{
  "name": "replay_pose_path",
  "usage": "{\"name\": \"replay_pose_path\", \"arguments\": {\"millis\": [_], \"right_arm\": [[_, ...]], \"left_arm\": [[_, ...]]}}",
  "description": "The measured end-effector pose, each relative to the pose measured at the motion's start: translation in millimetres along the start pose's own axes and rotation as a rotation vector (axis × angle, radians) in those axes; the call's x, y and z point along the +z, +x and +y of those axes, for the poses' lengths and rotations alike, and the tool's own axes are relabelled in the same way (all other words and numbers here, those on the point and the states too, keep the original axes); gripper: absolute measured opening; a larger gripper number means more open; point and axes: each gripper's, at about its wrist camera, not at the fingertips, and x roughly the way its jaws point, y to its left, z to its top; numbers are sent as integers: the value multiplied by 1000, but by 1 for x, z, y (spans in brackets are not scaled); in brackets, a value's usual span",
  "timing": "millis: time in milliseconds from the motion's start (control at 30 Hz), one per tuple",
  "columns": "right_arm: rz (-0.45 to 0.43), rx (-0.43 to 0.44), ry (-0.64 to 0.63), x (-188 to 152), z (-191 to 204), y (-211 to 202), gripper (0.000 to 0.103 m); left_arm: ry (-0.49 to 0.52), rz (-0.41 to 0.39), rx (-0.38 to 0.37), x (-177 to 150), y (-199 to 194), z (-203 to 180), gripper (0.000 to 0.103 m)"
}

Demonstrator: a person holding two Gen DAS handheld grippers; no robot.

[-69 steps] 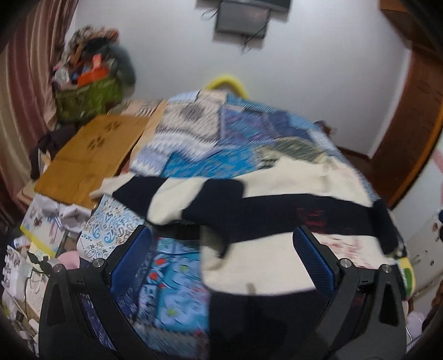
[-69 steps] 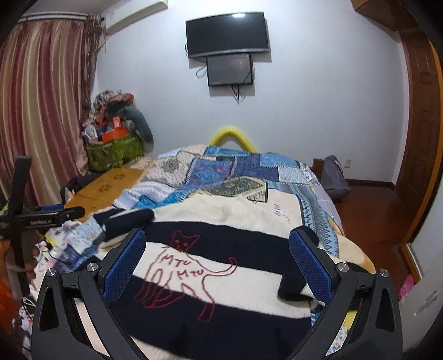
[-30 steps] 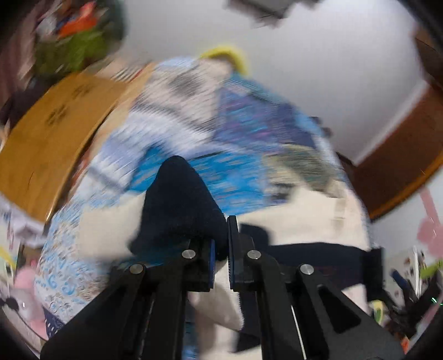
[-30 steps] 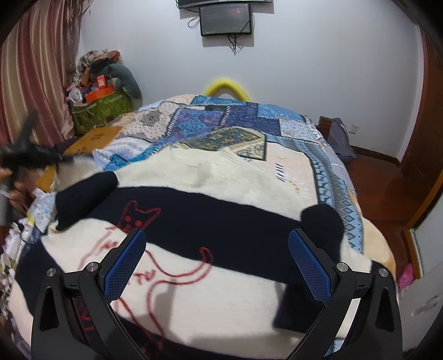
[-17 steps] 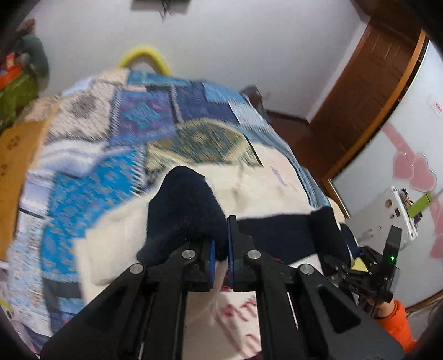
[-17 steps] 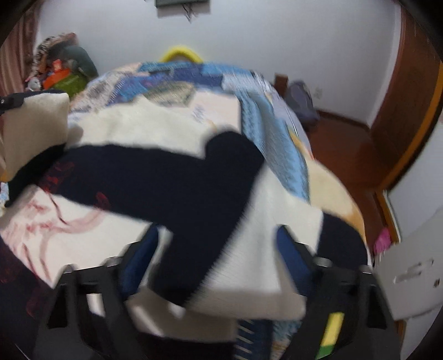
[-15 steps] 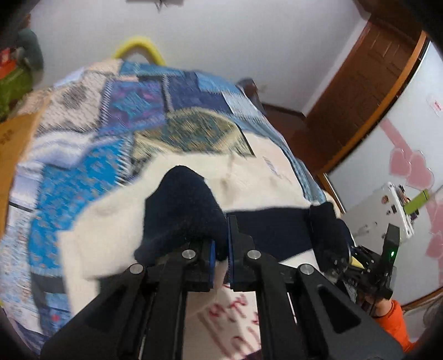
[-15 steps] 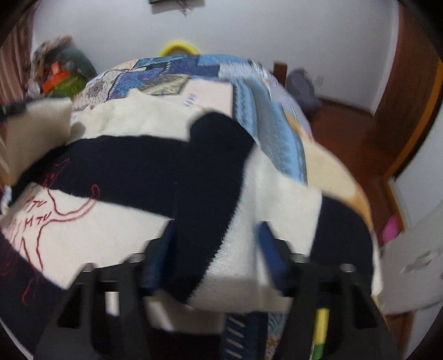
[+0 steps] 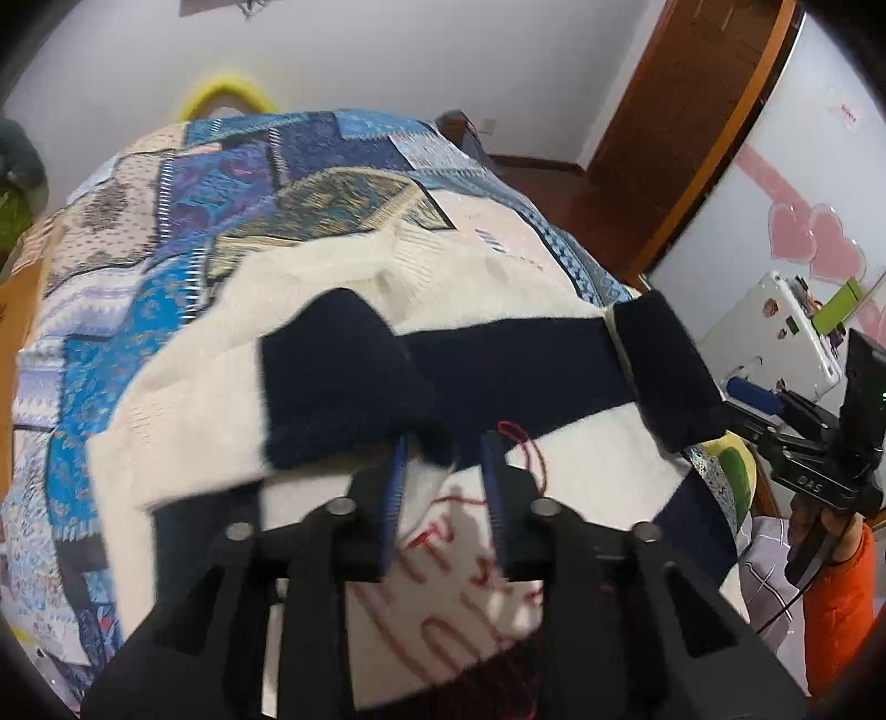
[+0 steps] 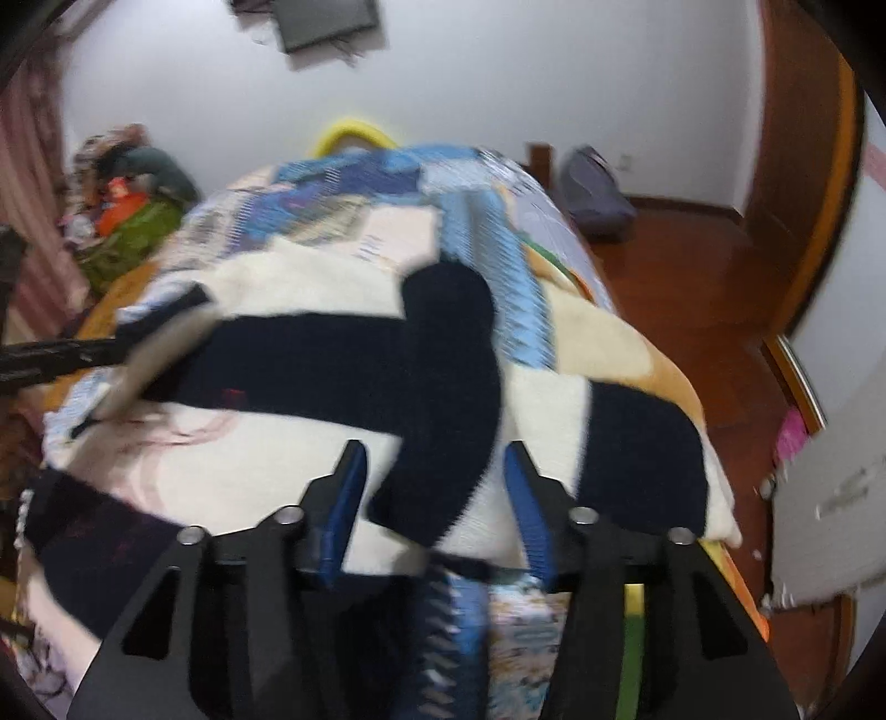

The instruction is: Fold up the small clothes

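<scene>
Fingers of the left gripper (image 9: 446, 459) stand parted at the bottom centre of the left view, a narrow gap showing, the navy cuff of the left sleeve (image 9: 338, 382) lying folded just ahead of the tips, over the sweater (image 9: 310, 299). Over in the right view, blur and all, the right gripper (image 10: 434, 487) is spread wider, the navy right sleeve (image 10: 443, 387) lying between its blue pads (image 10: 346, 498), neither visibly pressing it. Cream-and-navy stripes, red stitching (image 9: 443, 543) low in the left frame. Beyond, the garment sprawls across the patchwork quilt (image 9: 221, 166). Top of both frames: white wall (image 9: 387, 50).
</scene>
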Motion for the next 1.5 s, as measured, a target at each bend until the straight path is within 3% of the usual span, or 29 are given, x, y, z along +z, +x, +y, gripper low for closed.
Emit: {"name": "replay_pose_path", "arguments": {"millis": [233, 333, 500, 700, 900, 967, 1100, 1133, 1300, 1500], "right_arm": [[-60, 121, -162, 25, 70, -12, 64], [-61, 187, -238, 36, 107, -4, 65], [-32, 245, -393, 44, 167, 25, 65], [29, 205, -528, 50, 209, 72, 65], [72, 114, -629, 48, 227, 115, 62], [73, 94, -638, 49, 230, 124, 60], [49, 97, -600, 57, 227, 123, 20], [46, 104, -583, 60, 226, 122, 17], [-36, 128, -456, 75, 200, 97, 16], [-74, 151, -330, 75, 171, 77, 16]], "left_arm": [[-89, -138, 154, -21, -61, 63, 54], [-146, -126, 248, -33, -67, 99, 54], [-231, -51, 311, -62, -55, 148, 54], [-250, 65, 344, -88, -16, 168, 54], [-207, 63, 371, -95, -3, 162, 58], [-187, 60, 387, -96, 0, 160, 58], [-185, 53, 389, -97, 2, 161, 58], [-191, 53, 384, -97, 2, 162, 58], [-209, 51, 379, -99, 2, 164, 59], [-208, 56, 397, -98, 4, 163, 61]]}}
